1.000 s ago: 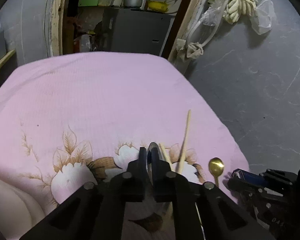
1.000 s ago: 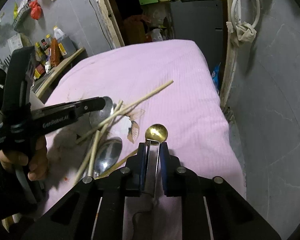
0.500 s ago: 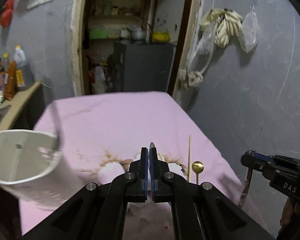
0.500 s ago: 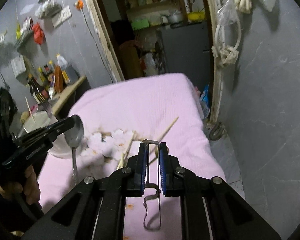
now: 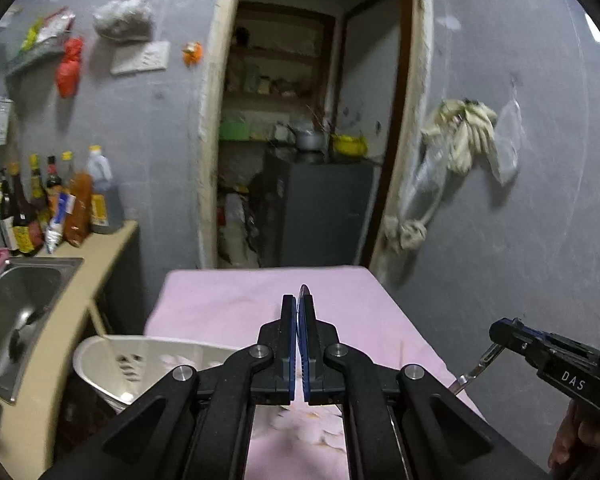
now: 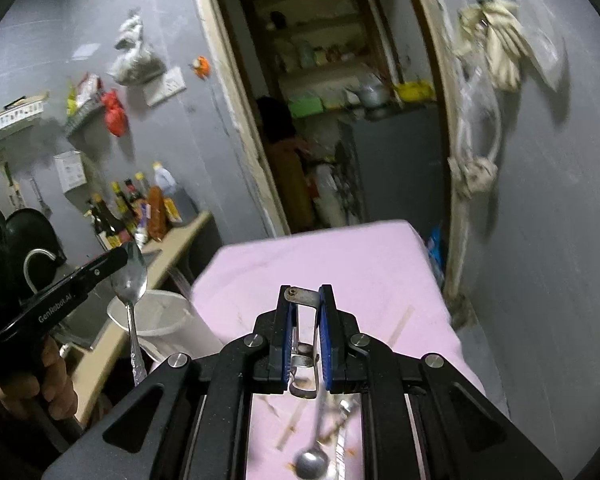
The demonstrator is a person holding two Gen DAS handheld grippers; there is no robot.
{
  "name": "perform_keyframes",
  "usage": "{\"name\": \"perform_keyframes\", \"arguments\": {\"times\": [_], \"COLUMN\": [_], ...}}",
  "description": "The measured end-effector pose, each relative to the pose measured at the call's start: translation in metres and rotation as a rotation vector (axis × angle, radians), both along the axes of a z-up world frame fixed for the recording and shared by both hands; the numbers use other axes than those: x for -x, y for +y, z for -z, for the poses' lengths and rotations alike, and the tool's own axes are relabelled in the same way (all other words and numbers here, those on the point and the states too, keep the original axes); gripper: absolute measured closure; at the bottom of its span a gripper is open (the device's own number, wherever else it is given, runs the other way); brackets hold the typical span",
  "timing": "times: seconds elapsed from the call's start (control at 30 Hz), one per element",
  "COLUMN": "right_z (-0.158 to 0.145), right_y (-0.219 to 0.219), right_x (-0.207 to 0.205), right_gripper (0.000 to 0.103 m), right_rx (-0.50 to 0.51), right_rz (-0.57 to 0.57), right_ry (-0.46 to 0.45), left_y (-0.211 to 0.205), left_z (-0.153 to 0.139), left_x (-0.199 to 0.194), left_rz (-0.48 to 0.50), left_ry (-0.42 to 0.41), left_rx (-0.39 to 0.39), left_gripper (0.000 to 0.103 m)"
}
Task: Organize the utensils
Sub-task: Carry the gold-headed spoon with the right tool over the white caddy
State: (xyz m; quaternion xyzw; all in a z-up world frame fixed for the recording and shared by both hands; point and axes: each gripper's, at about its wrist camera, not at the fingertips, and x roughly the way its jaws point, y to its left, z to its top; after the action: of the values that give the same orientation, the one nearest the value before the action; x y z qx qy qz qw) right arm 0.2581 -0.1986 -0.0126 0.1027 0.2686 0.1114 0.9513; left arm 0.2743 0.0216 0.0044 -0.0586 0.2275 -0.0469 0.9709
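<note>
- Left gripper [image 6: 124,258]: black body lettered "GenRobot.AI" in white; jaws clenched on the bowl edge of a silver spoon [image 6: 131,286], held in a hand [image 6: 56,376] above the counter edge.
- Silver spoon: polished oval bowl up, embossed patterned handle hanging straight down, clear of the table; in the left wrist view only its thin edge [image 5: 302,292] shows past the shut blue pads.
- Right gripper [image 6: 307,300]: black with blue pads; lettering "DAS" reads on its side in the left wrist view [image 5: 500,330]. Jaws grasping a bent metal utensil handle [image 6: 305,298], a looped steel strip with a rivet at the top.
- That utensil hangs down between the fingers; a blurred round metal bowl [image 6: 311,462] shows low in frame, and whether it belongs to the held piece I cannot tell.
- Table [image 6: 340,256]: pink cloth with a floral print, wooden chopsticks [image 6: 402,322] lying on it, blurred.
- White plastic holder [image 5: 148,364]: slotted wall, standing just beside the table's left edge, below the silver spoon.
- Sauce bottles [image 5: 48,204]: row on the counter beside a steel sink [image 5: 24,292]; labels too blurred to read.
</note>
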Motion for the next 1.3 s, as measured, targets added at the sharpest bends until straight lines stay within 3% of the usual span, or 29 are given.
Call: {"name": "perform_keyframes", "arguments": {"times": [0.3, 0.47, 0.6, 1.03, 1.3], "right_z": [-0.059, -0.063, -0.056, -0.014, 0.01], "right_y": [0.073, 0.109, 0.135, 0.176, 0.191], "right_x": [-0.008, -0.017, -0.029, -0.06, -0.073], "right_gripper": [0.092, 0.092, 0.092, 0.092, 0.092], "right_rx": [0.004, 0.006, 0.018, 0.087, 0.111], "right_rz": [-0.154, -0.226, -0.255, -0.264, -0.262], "right_ry": [-0.132, -0.142, -0.125, -0.044, 0.015], "left_y": [0.097, 0.14, 0.165, 0.164, 0.154], "left_z": [-0.038, -0.048, -0.042, -0.003, 0.017], "left_x": [0.008, 0.006, -0.008, -0.036, -0.04], "left_rz": [-0.198, -0.32, -0.387, -0.469, -0.46], "left_ry": [-0.096, -0.147, -0.128, -0.095, -0.089], "left_rx": [0.017, -0.022, -0.046, -0.161, -0.17], "left_gripper": [0.101, 0.101, 0.101, 0.101, 0.1]}}
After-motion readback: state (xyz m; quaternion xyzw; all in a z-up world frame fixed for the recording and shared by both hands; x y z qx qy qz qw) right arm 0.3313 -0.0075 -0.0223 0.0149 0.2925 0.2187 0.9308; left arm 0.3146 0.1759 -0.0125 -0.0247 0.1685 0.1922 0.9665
